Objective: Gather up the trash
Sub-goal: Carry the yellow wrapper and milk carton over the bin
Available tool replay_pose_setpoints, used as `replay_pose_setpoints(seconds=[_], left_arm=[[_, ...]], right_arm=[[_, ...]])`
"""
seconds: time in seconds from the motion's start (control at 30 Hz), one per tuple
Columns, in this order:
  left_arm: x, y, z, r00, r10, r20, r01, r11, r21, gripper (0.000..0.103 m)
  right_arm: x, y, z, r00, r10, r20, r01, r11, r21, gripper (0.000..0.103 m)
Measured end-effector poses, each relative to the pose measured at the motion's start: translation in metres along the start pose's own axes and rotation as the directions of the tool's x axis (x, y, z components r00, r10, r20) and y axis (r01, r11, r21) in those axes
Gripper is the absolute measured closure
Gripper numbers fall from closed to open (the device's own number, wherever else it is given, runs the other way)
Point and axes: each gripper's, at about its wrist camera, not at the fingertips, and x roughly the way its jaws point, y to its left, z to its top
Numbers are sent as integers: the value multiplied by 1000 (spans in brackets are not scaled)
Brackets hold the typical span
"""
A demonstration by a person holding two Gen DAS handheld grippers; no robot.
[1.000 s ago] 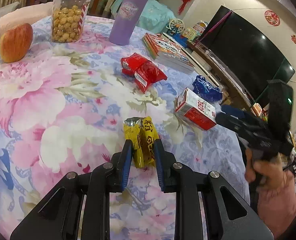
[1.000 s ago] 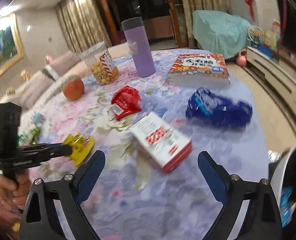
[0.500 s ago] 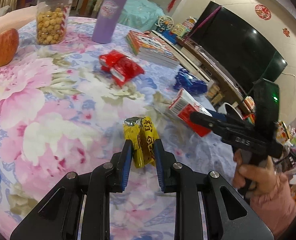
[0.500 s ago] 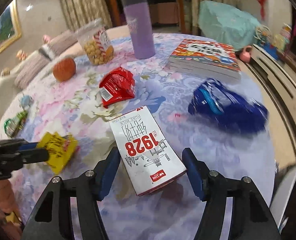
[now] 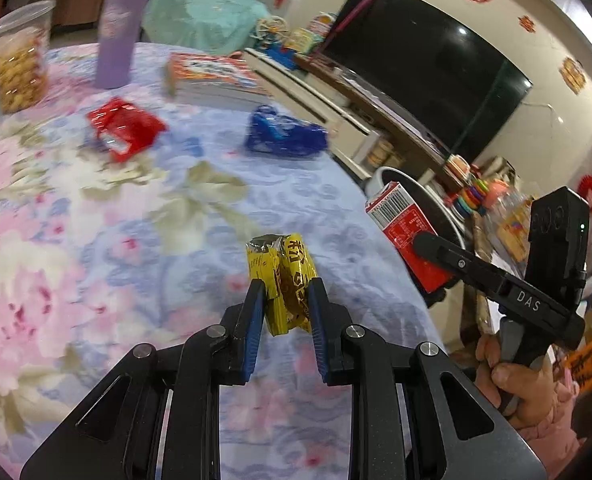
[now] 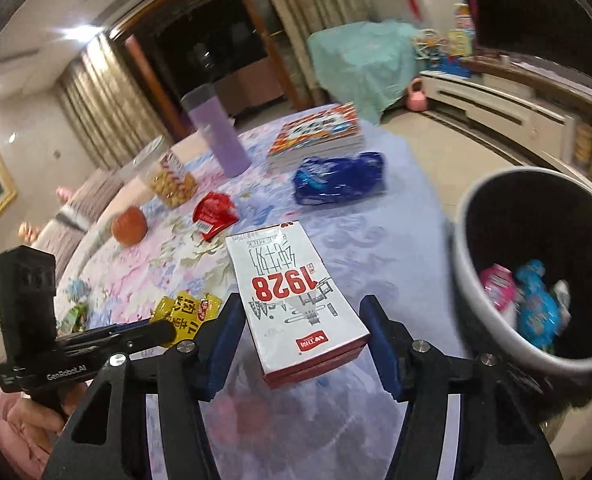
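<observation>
Beside bench, bin (image 6: pixel 472 280) holds some wrappers; left claw (image 5: pixel 283 308) grips yellow wrapper (image 5: pixel 281 276), right claw (image 6: pixel 302 344), jaws just closing, clamps milk carton (image 6: pixel 291 292); red wrapper (image 5: pixel 125 128), blue wrapper (image 5: pixel 283 136) remain.

Dim warm indoor light, ceiling-lamp glare, heavy fisheye bending with dark corners, and motion blur smearing the background.
</observation>
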Motion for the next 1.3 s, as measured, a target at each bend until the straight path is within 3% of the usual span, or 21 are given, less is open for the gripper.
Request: replay_pose_setpoints(seconds=[0.6, 1.3], left_arm=[[25, -75, 11, 997, -70, -32, 74, 988, 137, 82], [70, -147, 43, 992, -115, -47, 123, 960, 250, 82]], right_arm=[[-54, -44, -16, 992, -101, 79, 95, 993, 74, 45], [-89, -118, -2, 970, -210, 125, 185, 965, 185, 45]])
